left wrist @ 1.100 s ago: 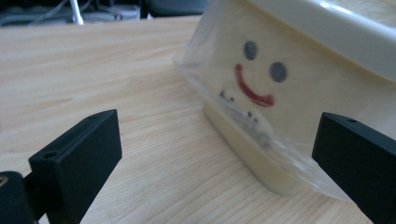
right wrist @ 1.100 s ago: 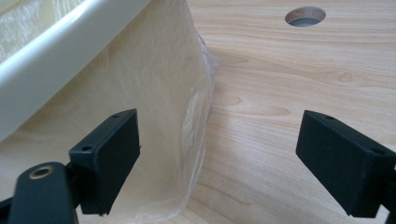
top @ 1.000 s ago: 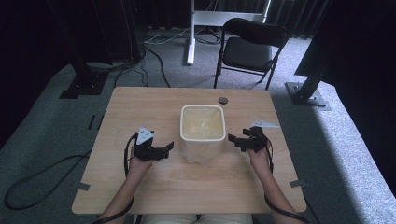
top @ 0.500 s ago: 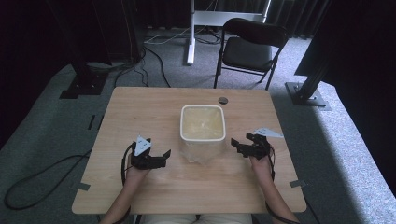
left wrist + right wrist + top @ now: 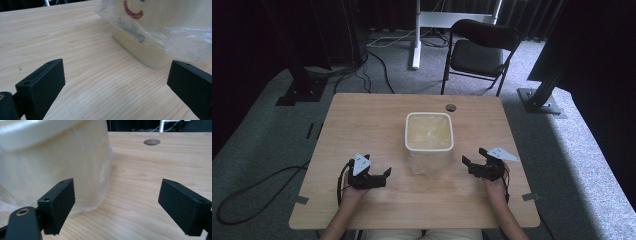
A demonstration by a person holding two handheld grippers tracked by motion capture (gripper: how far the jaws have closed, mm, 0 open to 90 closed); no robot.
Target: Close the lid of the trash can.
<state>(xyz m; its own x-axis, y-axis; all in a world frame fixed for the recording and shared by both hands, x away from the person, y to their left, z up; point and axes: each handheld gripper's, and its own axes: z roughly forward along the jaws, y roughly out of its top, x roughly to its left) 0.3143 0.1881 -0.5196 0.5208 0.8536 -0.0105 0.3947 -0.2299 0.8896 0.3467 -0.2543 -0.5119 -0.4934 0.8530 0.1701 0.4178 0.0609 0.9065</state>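
At the near edge of the table (image 5: 362, 210) my two grippers flank the bin — left gripper (image 5: 382, 176) and right gripper (image 5: 468, 165), both jaws spread, holding nothing. The cream bin (image 5: 429, 131), lined with a clear bag (image 5: 160, 32), stands between them, upright, slightly closer to my right. No readable writing — just a red smile mark (image 5: 132, 11).

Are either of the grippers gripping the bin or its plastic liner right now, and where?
Nothing is held. The left gripper and right gripper are both open, jaws spread over bare table, either side of the bin and apart from its liner.
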